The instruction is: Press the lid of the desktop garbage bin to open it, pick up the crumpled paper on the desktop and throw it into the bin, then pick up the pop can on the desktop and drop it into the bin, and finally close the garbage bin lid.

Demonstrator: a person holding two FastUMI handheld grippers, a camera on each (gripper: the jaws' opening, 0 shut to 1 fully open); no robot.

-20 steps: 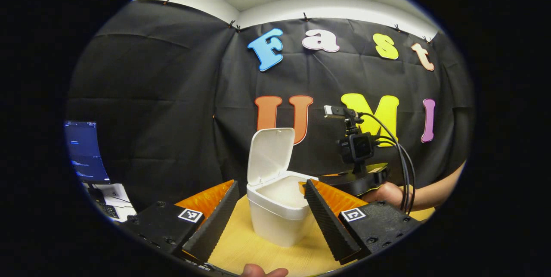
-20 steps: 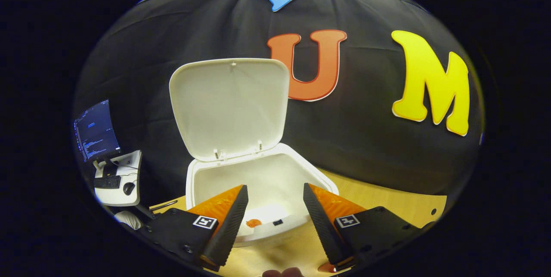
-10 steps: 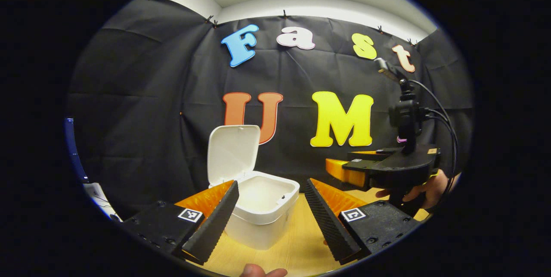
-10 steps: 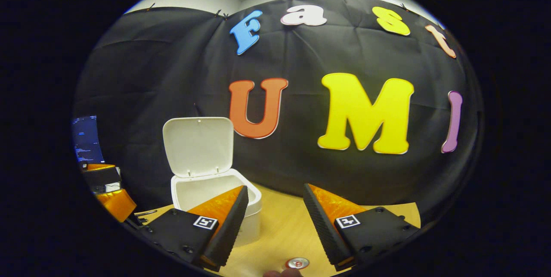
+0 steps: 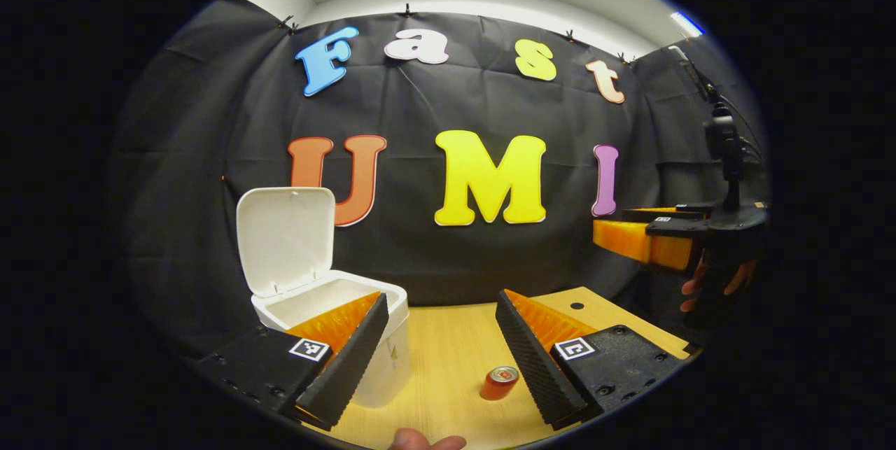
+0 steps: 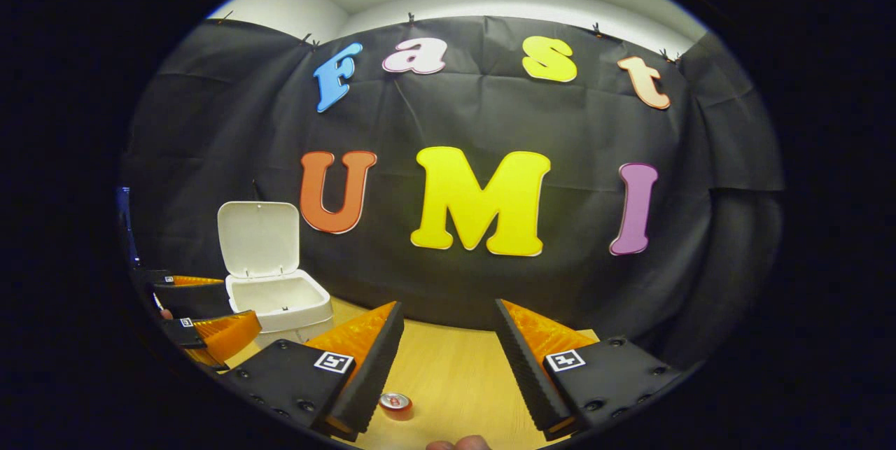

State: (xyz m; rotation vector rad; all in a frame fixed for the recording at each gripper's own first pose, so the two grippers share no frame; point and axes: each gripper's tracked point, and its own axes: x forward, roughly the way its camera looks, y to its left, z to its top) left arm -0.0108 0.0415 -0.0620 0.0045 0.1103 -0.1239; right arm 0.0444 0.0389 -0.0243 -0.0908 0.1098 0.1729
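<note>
On the wooden desktop [image 5: 448, 345] the pop can [image 5: 499, 383] stands upright between the spread, empty fingers of the left gripper [image 5: 442, 352], while the right gripper [image 6: 448, 359] is also open and empty, so a careless closing could tip the can and let it roll away from the open bin [image 5: 329, 310].

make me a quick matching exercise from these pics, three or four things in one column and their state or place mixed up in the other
Things:
1. hinged white plastic lid
2. small red pop can
3. left gripper
4. light wooden desktop

States or places:
a. standing upright on the desk
b. carries the white plastic bin
c. tipped up, open
d. fingers apart, holding nothing

Pairs: 1-c, 2-a, 3-d, 4-b
</note>
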